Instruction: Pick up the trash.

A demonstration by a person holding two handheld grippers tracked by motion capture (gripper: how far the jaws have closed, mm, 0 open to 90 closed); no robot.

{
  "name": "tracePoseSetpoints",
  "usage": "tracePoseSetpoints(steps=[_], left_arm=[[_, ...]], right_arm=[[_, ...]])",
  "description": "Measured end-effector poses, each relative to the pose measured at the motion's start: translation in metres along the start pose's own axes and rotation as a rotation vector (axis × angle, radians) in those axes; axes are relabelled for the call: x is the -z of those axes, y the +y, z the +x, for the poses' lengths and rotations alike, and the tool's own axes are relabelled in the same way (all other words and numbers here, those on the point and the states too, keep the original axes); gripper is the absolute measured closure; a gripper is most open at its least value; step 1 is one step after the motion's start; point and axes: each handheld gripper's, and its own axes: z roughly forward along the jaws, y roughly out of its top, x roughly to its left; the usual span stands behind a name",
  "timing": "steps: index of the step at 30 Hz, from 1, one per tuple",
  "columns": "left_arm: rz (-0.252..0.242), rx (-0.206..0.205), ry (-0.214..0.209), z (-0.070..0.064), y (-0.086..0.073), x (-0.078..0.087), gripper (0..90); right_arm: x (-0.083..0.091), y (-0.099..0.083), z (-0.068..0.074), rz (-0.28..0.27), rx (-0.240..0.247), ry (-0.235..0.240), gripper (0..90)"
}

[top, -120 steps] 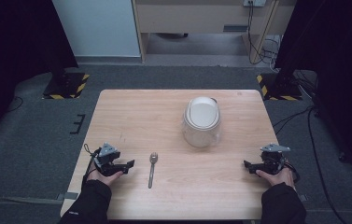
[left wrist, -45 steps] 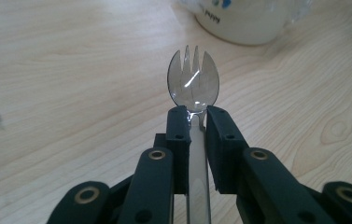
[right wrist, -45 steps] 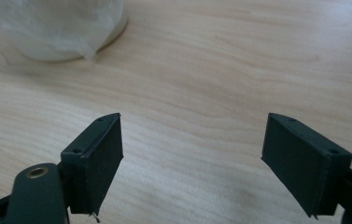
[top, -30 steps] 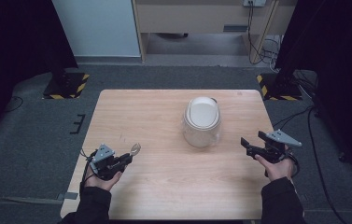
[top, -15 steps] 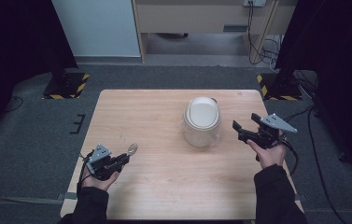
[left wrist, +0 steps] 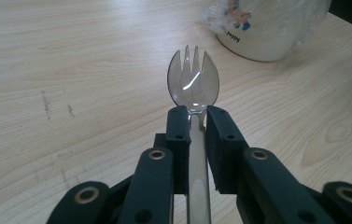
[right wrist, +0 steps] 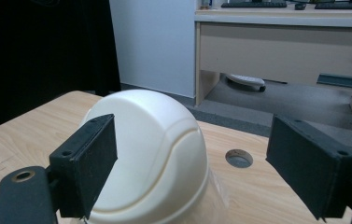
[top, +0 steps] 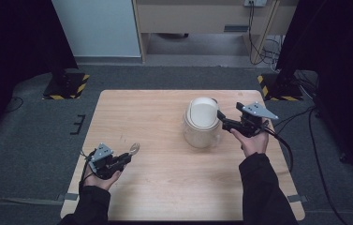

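Observation:
A clear plastic spork (left wrist: 193, 84) is clamped by its handle in my left gripper (left wrist: 193, 119), tines pointing away; in the high view its bowl (top: 134, 148) sticks out just past the left gripper (top: 123, 160) at the table's front left. A white container with a domed cream lid (top: 202, 122) stands a little right of the table's middle, wrapped in clear film. My right gripper (top: 222, 119) hovers open at its right side. In the right gripper view the lid (right wrist: 155, 149) sits low between the wide-apart jaws (right wrist: 190, 161).
The wooden table (top: 155, 112) has a round cable hole (right wrist: 239, 158) beyond the container. A desk and cables stand past the far edge. Black stands with hazard-striped bases sit on the floor at both far corners.
The spork, once lying on the table, is now held off it by my left gripper. My right gripper has risen and travelled from the front right to the container's side.

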Motion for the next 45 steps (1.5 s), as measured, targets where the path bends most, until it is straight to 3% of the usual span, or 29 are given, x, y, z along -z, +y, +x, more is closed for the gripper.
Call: tracePoseSetpoints(steps=[3, 7, 17, 19, 24, 30, 35, 45], left_arm=[[0.000, -0.002, 0.000, 0.000, 0.000, -0.001, 79.4], [0.000, -0.002, -0.001, 0.000, 0.000, -0.002, 79.4], [0.000, -0.004, -0.005, -0.001, 0.001, -0.002, 79.4], [0.000, -0.004, -0.005, -0.001, 0.001, -0.002, 79.4], [0.001, -0.010, 0.001, -0.001, 0.001, -0.002, 79.4], [-0.001, -0.006, -0.006, -0.001, 0.001, -0.002, 79.4], [-0.002, -0.009, -0.007, -0.001, 0.001, -0.002, 79.4], [-0.001, -0.011, -0.009, -0.001, 0.001, -0.002, 79.4]], right_arm=[[-0.008, 0.002, 0.004, -0.010, -0.014, -0.002, 16.3], [-0.020, -0.001, 0.009, 0.005, 0.012, -0.014, 16.3], [-0.047, -0.019, 0.019, 0.033, 0.014, -0.023, 14.3], [-0.047, -0.021, 0.019, 0.027, -0.001, -0.017, 14.1], [-0.052, -0.030, 0.022, 0.098, 0.058, -0.022, 15.5], [-0.056, -0.037, 0.025, 0.153, 0.076, -0.025, 13.9], [-0.056, -0.037, 0.023, 0.213, 0.066, -0.025, 14.9], [-0.060, -0.040, 0.024, 0.201, 0.054, -0.063, 13.4]])
